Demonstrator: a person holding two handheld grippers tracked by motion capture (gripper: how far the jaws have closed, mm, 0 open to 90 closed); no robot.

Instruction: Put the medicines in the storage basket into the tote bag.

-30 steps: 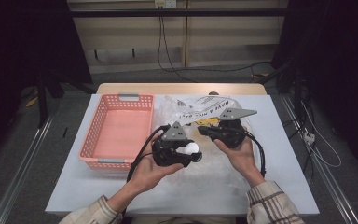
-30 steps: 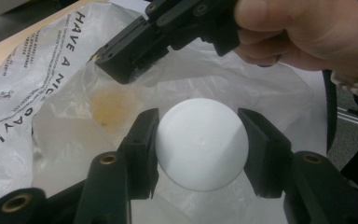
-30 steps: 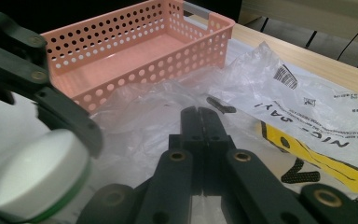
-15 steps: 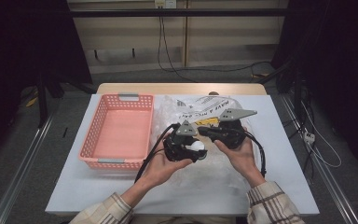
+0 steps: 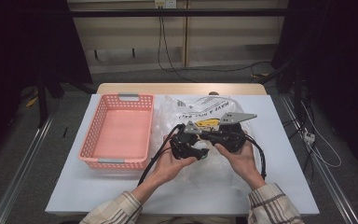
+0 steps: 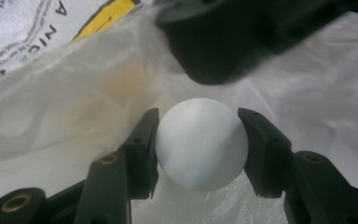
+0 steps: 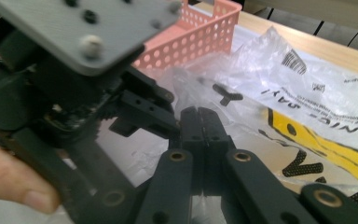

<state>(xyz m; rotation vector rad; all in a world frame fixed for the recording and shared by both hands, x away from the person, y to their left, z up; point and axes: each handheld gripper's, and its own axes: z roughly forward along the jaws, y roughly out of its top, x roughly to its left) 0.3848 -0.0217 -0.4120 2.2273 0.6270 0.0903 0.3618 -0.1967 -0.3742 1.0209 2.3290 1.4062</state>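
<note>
A white ball (image 6: pixel 200 142) sits between the two black jaws of my left gripper (image 6: pixel 198 140), and the pads press on both its sides. In the high view this gripper (image 5: pixel 199 150) hangs low over a clear plastic bag (image 5: pixel 200 108) with black and yellow print, the ball (image 5: pixel 202 152) at its tip. My right gripper (image 7: pixel 198 116) is shut, jaws flat together, with a fold of the bag's film (image 7: pixel 307 88) pinched at its tips. It (image 5: pixel 206 136) points left, just beyond the left gripper (image 7: pixel 65 126). The bag's film rises in folds around the ball.
A pink perforated basket (image 5: pixel 96 126) stands left of the bag, its corner (image 7: pixel 205 28) close behind the left gripper. The white table top (image 5: pixel 284 177) extends to the right and front of the hands. Cables trail from both grippers toward the person.
My left gripper has carried the ball right and down, in close to the right gripper and low over the bag. The right gripper has stayed where it was.
</note>
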